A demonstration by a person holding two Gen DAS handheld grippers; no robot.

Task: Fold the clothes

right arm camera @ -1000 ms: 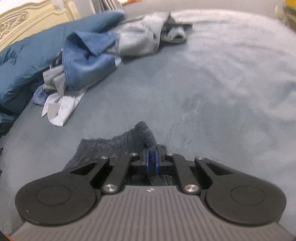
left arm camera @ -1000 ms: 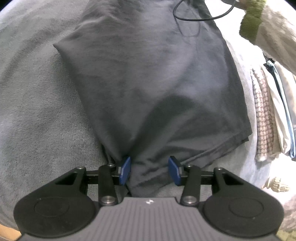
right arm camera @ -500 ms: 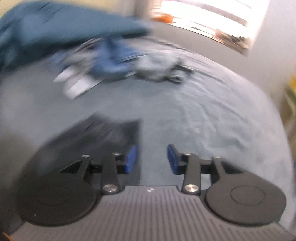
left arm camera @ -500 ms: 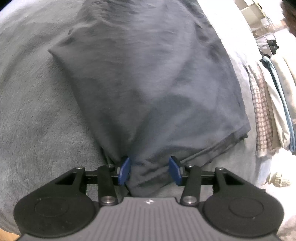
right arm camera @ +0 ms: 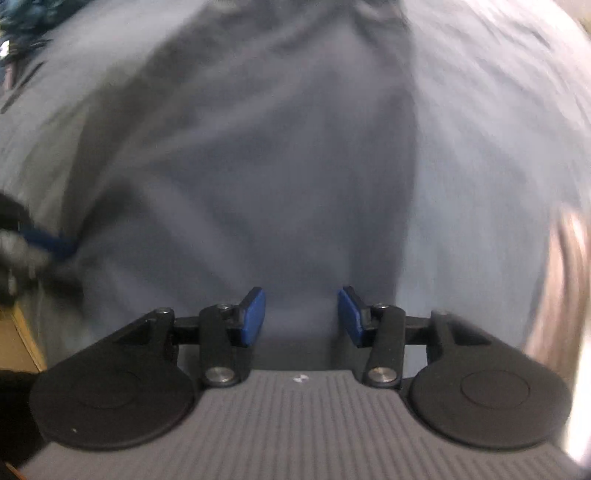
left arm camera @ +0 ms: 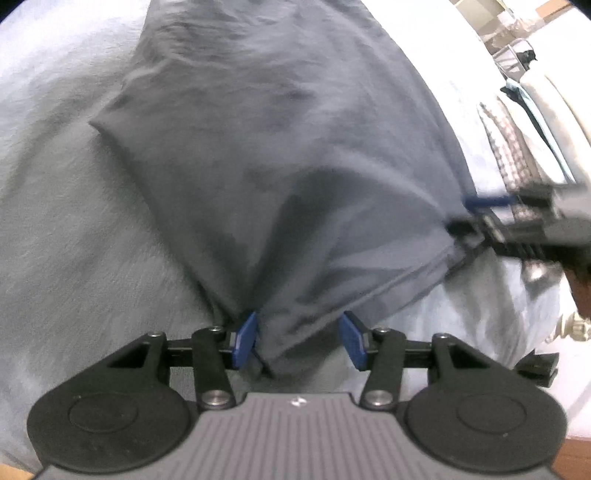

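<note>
A dark grey garment (left arm camera: 280,155) lies folded on the grey-blue bed cover (left arm camera: 74,229). My left gripper (left arm camera: 299,339) stands open over its near corner. The left pad (left arm camera: 245,338) touches the cloth and the right pad is clear of it. My right gripper (left arm camera: 474,214) shows blurred at the garment's right corner in the left wrist view. In its own view the right gripper (right arm camera: 301,317) is open above the dark garment (right arm camera: 277,166) with nothing pinched. The left gripper (right arm camera: 40,243) is a blur at that view's left edge.
A stack of folded clothes (left arm camera: 524,122), one of them checked, sits to the right of the garment. The bed's wooden edge (left arm camera: 576,454) shows at the bottom right. Loose blue clothes (right arm camera: 18,26) lie at the far left.
My right gripper let go of the dark cloth, opened, and swung across the bed to the garment's near right corner. The left gripper shifted a little along the near corner, still open.
</note>
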